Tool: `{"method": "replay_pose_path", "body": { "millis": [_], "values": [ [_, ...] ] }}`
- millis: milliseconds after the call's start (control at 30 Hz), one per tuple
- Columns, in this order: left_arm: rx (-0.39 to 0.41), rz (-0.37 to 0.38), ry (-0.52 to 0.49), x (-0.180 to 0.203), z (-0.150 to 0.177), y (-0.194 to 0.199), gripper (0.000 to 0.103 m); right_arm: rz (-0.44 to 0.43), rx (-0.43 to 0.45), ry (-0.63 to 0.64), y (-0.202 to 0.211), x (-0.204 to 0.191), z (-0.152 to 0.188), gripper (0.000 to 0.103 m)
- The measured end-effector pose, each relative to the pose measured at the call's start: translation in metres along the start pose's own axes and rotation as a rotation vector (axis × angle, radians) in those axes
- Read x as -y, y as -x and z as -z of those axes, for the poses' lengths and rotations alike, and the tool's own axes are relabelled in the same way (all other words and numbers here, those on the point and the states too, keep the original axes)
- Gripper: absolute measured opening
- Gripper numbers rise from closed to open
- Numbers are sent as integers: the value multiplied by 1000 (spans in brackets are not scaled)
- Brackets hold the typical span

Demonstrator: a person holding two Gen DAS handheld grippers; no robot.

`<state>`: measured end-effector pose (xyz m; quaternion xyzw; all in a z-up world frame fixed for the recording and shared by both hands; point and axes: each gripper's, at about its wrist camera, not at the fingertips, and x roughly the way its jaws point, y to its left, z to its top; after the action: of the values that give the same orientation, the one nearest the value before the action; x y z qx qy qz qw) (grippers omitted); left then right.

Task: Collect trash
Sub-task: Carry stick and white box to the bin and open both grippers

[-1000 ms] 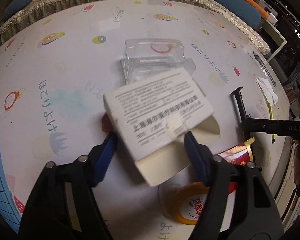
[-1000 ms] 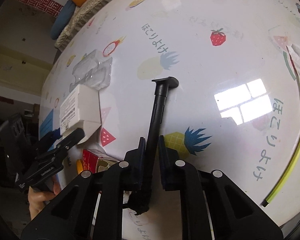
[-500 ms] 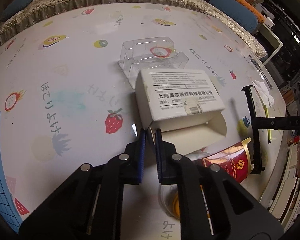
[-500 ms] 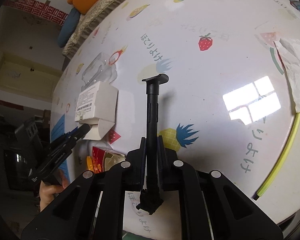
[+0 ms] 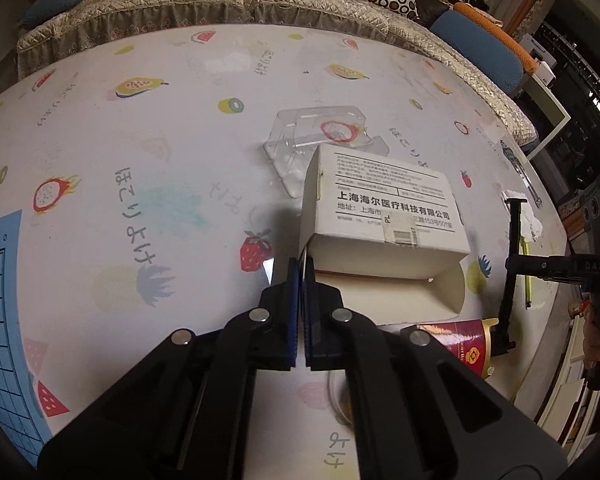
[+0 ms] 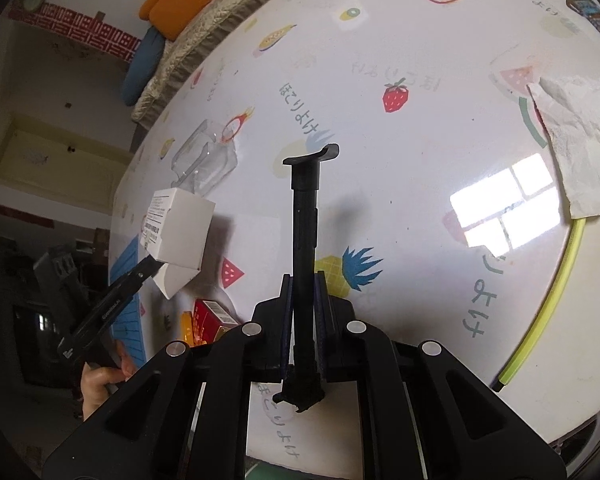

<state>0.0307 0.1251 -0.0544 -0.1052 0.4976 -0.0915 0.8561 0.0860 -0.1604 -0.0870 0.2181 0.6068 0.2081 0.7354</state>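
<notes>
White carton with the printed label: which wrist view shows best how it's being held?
The left wrist view. There the white carton fills the centre, label readable, and the left tool is shut on a thin flap at its near corner. The right wrist view shows the carton small and side-on at the left edge.

Left gripper [image 5: 302,268] fingers pinched on white carton's [image 5: 384,216] flap, clear plastic tray [image 5: 320,140] behind, fruit-print table [image 5: 140,140]

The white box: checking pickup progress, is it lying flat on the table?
No, the white box hangs lifted and tilted above the table, pinched by the left claw.
</notes>
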Motion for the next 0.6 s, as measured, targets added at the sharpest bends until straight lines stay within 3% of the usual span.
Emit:
{"method": "replay_pose_path", "body": {
  "millis": [167, 300, 433, 600],
  "values": [
    [36, 3, -16, 8, -8, 29, 0, -20, 30, 14, 24, -6, 4, 11],
    [74, 24, -74, 39, -14, 57, 0, -44, 79, 22, 59, -6, 15, 11],
    [94, 70, -138, 87, -10, 76, 0, -60, 140, 19, 108, 7, 38, 11],
    [70, 164, -250, 175, 16, 78, 0, -56, 225, -18, 175, 45, 78, 10]
  ]
}}
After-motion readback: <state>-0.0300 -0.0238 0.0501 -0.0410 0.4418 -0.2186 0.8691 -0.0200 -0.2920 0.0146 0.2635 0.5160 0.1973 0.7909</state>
